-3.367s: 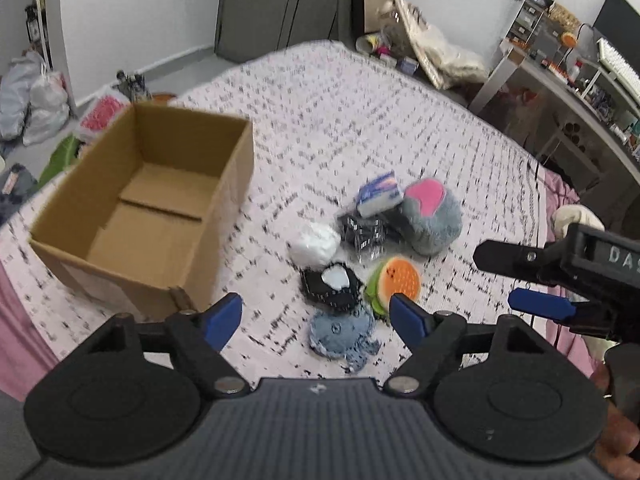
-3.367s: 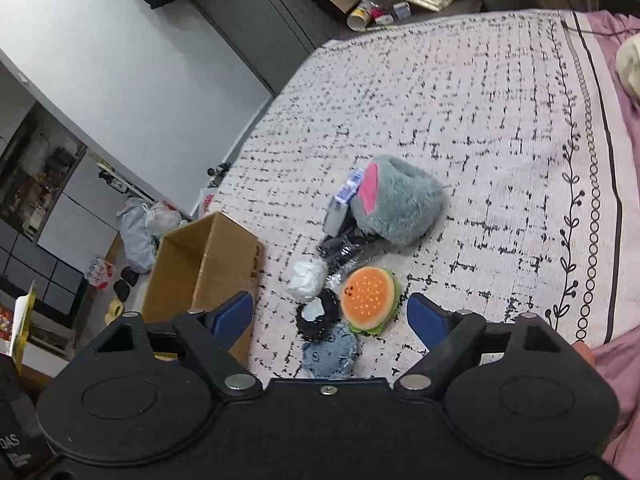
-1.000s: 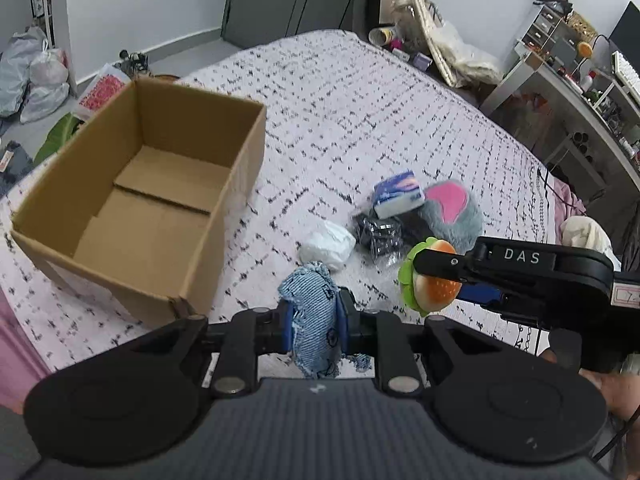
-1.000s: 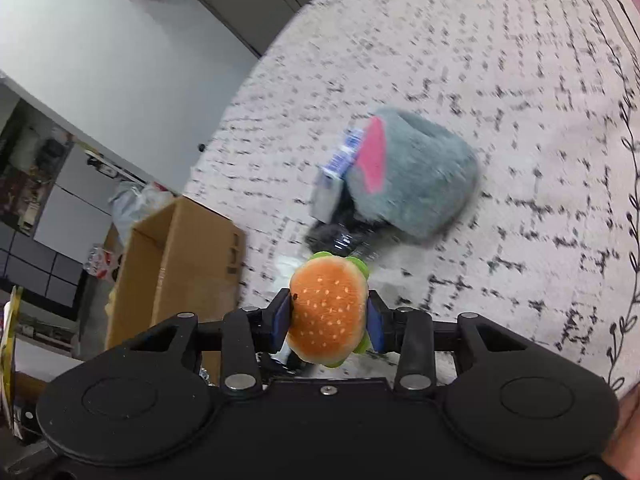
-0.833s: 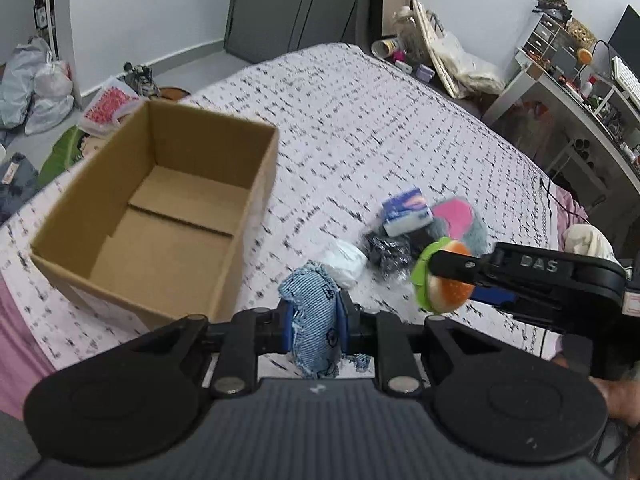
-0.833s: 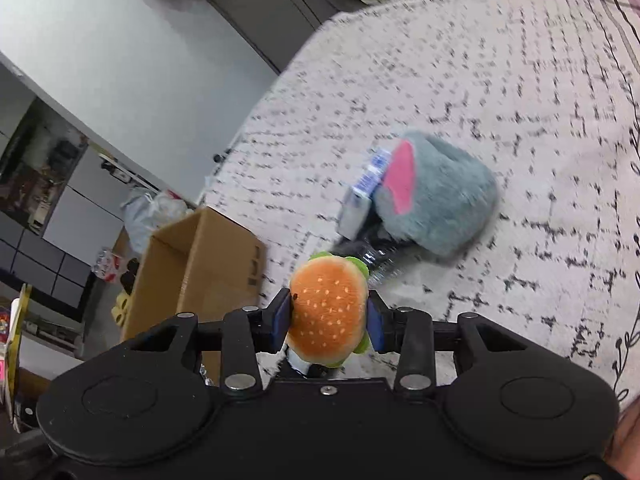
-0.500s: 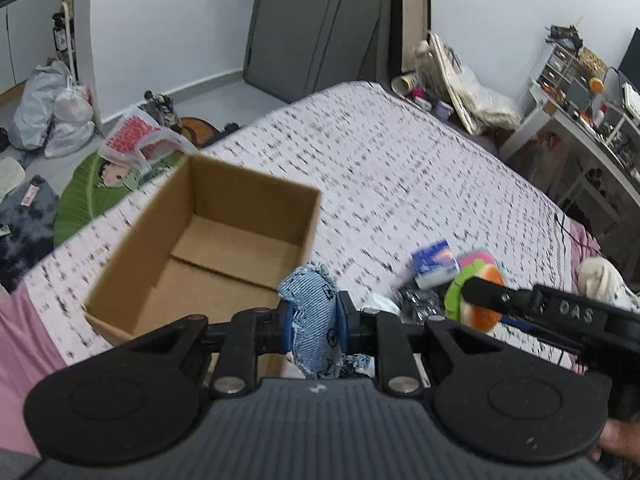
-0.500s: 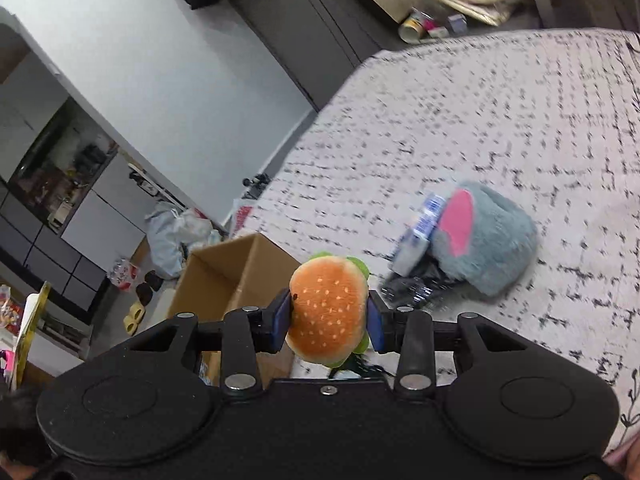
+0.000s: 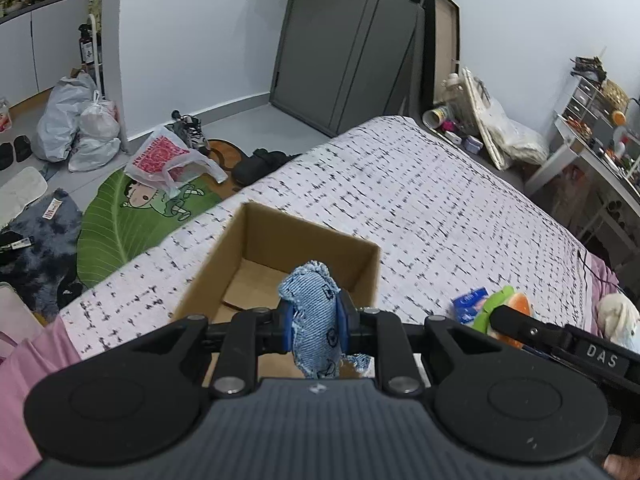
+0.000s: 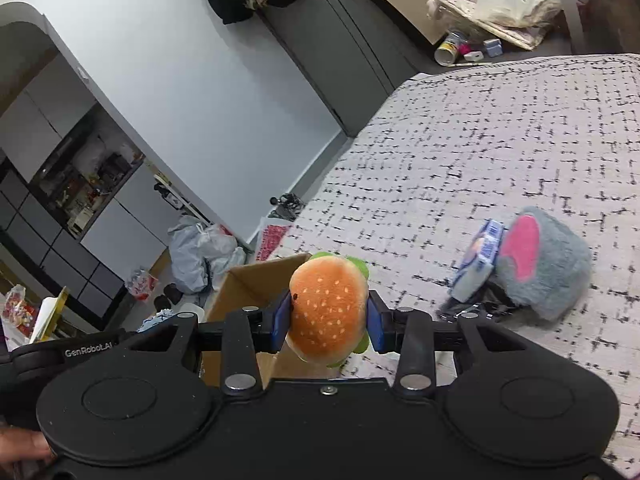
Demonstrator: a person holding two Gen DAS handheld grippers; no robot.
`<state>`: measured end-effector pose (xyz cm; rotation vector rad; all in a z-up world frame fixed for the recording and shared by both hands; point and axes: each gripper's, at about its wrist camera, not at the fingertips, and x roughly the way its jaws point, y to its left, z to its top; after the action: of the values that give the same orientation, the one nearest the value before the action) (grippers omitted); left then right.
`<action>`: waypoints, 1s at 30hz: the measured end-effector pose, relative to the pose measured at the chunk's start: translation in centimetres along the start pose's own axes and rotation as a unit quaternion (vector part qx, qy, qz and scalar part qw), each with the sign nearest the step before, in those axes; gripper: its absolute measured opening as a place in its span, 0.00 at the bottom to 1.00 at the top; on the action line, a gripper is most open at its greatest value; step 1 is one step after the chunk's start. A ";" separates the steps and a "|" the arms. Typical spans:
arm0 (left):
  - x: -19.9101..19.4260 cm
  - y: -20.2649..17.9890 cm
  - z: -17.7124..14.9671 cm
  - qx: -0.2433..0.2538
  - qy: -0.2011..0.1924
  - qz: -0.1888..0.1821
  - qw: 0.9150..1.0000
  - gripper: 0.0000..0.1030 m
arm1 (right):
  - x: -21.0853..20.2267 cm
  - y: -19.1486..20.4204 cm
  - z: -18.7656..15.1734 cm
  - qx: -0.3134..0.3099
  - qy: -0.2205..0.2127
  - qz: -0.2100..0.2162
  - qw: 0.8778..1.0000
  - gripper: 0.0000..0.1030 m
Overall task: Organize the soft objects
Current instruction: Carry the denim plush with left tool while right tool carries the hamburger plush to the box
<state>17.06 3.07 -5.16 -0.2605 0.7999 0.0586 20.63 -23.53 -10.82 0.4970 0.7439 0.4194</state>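
Left gripper [image 9: 313, 326] is clamped on the floppy denim toy [image 9: 314, 312] above the cardboard box [image 9: 370, 268]; right gripper [image 10: 327, 326] squeezes the burger plush [image 10: 327, 312] nearby (both probably light, squishy, best pinched mid-body).

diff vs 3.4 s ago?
Both grippers went from open above the pile to shut and lifted: left gripper took the denim toy, right gripper took the burger plush. Both carried toward the box. Unchanged: box empty, grey plush and blue packet on the bed.
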 end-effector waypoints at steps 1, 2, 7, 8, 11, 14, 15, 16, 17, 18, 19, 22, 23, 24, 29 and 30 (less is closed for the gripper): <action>0.1 0.3 0.2 -0.002 -0.001 0.001 1.000 0.19 | 0.1 0.2 0.0 0.000 -0.002 0.004 1.000 0.37; 0.2 0.5 0.3 -0.003 -0.002 0.002 1.000 0.19 | 0.4 0.4 -0.1 -0.002 -0.004 0.007 1.000 0.37; 0.8 1.9 1.2 -0.014 -0.005 0.008 1.000 0.19 | 1.1 1.7 -0.2 -0.008 -0.007 0.021 1.000 0.37; 0.9 2.2 1.4 -0.016 -0.006 0.009 1.000 0.19 | 1.3 1.9 -0.2 -0.009 -0.007 0.024 1.000 0.37; 1.4 3.1 2.0 -0.022 -0.007 0.011 1.000 0.19 | 1.9 2.3 -0.2 -0.009 -0.007 0.029 1.000 0.37; 2.2 4.1 2.6 -0.030 -0.007 0.013 0.999 0.19 | 2.6 2.7 -0.3 -0.013 -0.003 0.035 0.999 0.37; 2.5 4.3 2.8 -0.033 -0.006 0.013 0.999 0.19 | 2.8 3.0 -0.4 -0.015 -0.002 0.035 0.999 0.37; 2.9 4.6 2.9 -0.035 -0.004 0.013 0.999 0.19 | 3.1 3.1 -0.4 -0.017 0.000 0.036 0.999 0.37; 3.3 4.9 3.1 -0.037 -0.001 0.012 0.999 0.19 | 3.3 3.2 -0.5 -0.017 0.002 0.036 0.999 0.37; 3.7 5.0 3.2 -0.037 0.001 0.011 0.999 0.19 | 3.5 3.4 -0.5 -0.017 0.004 0.037 0.999 0.37; 4.1 5.1 3.3 -0.036 0.003 0.009 0.999 0.19 | 3.8 3.5 -0.5 -0.018 0.006 0.036 0.999 0.37; 5.2 5.1 3.6 -0.034 0.009 0.005 0.999 0.20 | 4.5 3.8 -0.3 -0.018 0.009 0.035 0.999 0.37; 5.6 5.1 3.7 -0.033 0.012 0.003 0.999 0.20 | 4.7 3.8 -0.3 -0.018 0.009 0.034 0.999 0.37; 6.0 5.1 3.8 -0.032 0.015 0.001 0.999 0.20 | 4.9 3.9 -0.2 -0.017 0.010 0.033 0.999 0.37; 8.0 5.2 3.8 -0.030 0.030 -0.001 0.999 0.20 | 6.0 3.9 -0.2 -0.012 0.016 0.029 0.999 0.37; 8.4 5.3 3.8 -0.032 0.033 0.000 0.999 0.20 | 6.2 3.9 -0.1 -0.012 0.017 0.028 0.999 0.37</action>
<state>24.80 8.79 -9.75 -0.3242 0.8644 0.0748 23.96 -17.14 -12.02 0.4897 0.7581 0.4902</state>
